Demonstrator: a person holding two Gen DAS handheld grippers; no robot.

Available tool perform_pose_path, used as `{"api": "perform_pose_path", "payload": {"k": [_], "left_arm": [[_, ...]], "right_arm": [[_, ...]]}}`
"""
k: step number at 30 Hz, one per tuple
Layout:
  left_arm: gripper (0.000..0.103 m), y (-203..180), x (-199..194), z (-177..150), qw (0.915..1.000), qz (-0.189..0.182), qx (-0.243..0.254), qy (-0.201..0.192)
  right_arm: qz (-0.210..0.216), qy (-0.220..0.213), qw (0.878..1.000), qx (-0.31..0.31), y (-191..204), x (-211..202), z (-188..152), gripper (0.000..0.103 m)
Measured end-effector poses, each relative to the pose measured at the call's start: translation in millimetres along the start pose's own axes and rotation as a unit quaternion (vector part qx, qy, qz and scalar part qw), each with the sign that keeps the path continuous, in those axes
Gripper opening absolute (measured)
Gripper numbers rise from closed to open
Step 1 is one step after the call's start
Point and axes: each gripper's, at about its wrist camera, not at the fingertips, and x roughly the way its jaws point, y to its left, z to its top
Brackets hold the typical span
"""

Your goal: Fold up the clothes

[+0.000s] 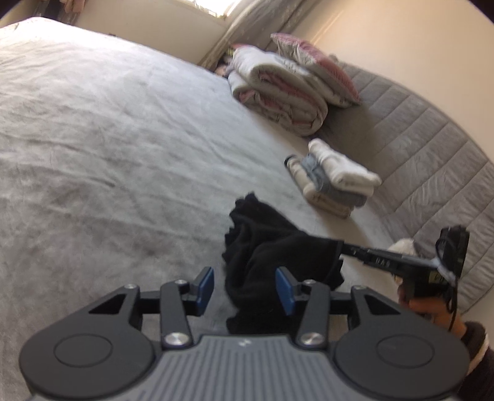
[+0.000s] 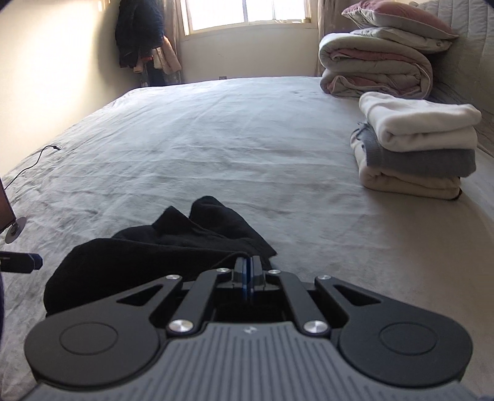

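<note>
The right gripper (image 2: pixel 248 271) is clenched, its blue pads pinched together on an edge of a black garment (image 2: pixel 160 253). In the left wrist view the same tool reaches in from the right, its tip buried in the cloth, held by a person's hand (image 1: pixel 432 308) in a dark sleeve. The left gripper (image 1: pixel 245 288) is released, jaws standing wide apart with nothing between the pads; it hangs just behind the garment, with the cloth lying ahead of it and slightly toward its right finger.

The black garment sits crumpled in a loose heap on the grey bedspread (image 2: pixel 216 138), near the bed's near edge. From the right gripper the cloth trails away forward and to the left, so its bulk lies between the two tools. Its long axis cannot be told from the bunched folds. The left gripper looks the nearer to a free edge, so a second hold would likely fall to it.

Farther along the bed's right edge, by the quilted headboard (image 1: pixel 432 160), stands a stack of folded clothes (image 2: pixel 416 145), white over grey over cream. Beyond it lie a rolled duvet (image 2: pixel 373 64) and a pillow (image 2: pixel 398 18).
</note>
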Motion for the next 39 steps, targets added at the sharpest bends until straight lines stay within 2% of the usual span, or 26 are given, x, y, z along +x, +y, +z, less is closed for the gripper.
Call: {"api": "perform_pose_path", "payload": {"k": [4, 8, 10, 12, 14, 16, 20, 22, 24, 28, 31, 35, 39], "left_arm": [[0.047, -3, 10, -5, 0.9996, -0.003, 0.009, 0.027], [0.044, -9, 16, -8, 0.9994, -0.003, 0.017, 0.029], [0.036, -11, 19, -8, 0.9996, -0.005, 0.015, 0.025], [0.016, -15, 21, -7, 0.9997, -0.009, 0.014, 0.02], [0.011, -20, 20, -6, 0.9997, -0.014, 0.016, 0.01], [0.01, -26, 20, -4, 0.9995, -0.023, 0.021, -0.004], [0.009, -40, 18, -3, 0.9975, -0.055, 0.039, -0.019], [0.009, -50, 21, -5, 0.9954, -0.077, 0.054, -0.018], [0.009, -60, 24, -9, 0.9925, -0.097, 0.074, -0.01], [0.009, -82, 36, -23, 0.9851, -0.123, 0.119, 0.018], [0.009, -95, 45, -38, 0.9793, -0.13, 0.149, 0.043], [0.01, -106, 54, -54, 0.9723, -0.129, 0.183, 0.069], [0.01, -110, 55, -62, 0.9684, -0.121, 0.204, 0.077]], "right_arm": [[0.006, 0.007, 1.0, -0.007, 1, -1, -3, 0.002], [0.013, 0.014, 1.0, -0.015, 2, -2, -5, 0.002], [0.02, 0.016, 1.0, -0.017, 3, -3, -5, 0.002], [0.029, 0.019, 0.999, -0.018, 4, -5, -5, 0.003], [0.038, 0.02, 0.999, -0.019, 5, -8, -5, 0.003], [0.049, 0.017, 0.998, -0.021, 7, -11, -5, 0.013], [0.084, 0.009, 0.996, -0.015, 9, -19, -1, 0.014], [0.102, 0.006, 0.995, -0.008, 11, -22, 0, 0.019], [0.124, 0.004, 0.992, 0.001, 13, -24, 2, 0.045], [0.173, 0.009, 0.985, 0.025, 16, -24, 6, 0.046], [0.2, 0.027, 0.979, 0.039, 20, -17, 6, 0.046], [0.211, 0.048, 0.976, 0.031, 32, -7, 2, 0.046], [0.223, 0.06, 0.973, 0.022, 44, 0, 1, 0.046]]}}
